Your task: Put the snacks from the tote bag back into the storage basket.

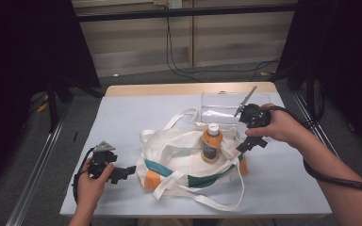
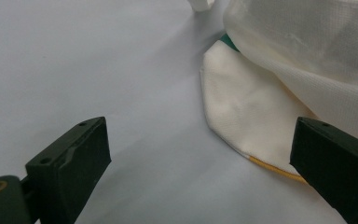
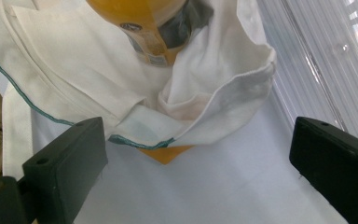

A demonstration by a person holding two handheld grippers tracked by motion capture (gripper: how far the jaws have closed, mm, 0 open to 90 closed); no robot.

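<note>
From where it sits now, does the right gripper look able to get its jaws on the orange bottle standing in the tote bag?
Probably yes. The right gripper is open beside the tote bag, and the orange bottle stands upright with its upper half above the cloth. Only the bag's folded rim lies between them.

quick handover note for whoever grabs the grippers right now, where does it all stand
Left gripper: open, at the bag's left edge, holding nothing.
Right gripper: open, at the bag's right rim, holding nothing.
Bottle: upright inside the open bag, mid table.
Clear box: behind the bag, apart from it.
Done: bottle is in the bag.
Left, probably: grip both sides and close or lift the bag; handles lie loose in front.
</note>
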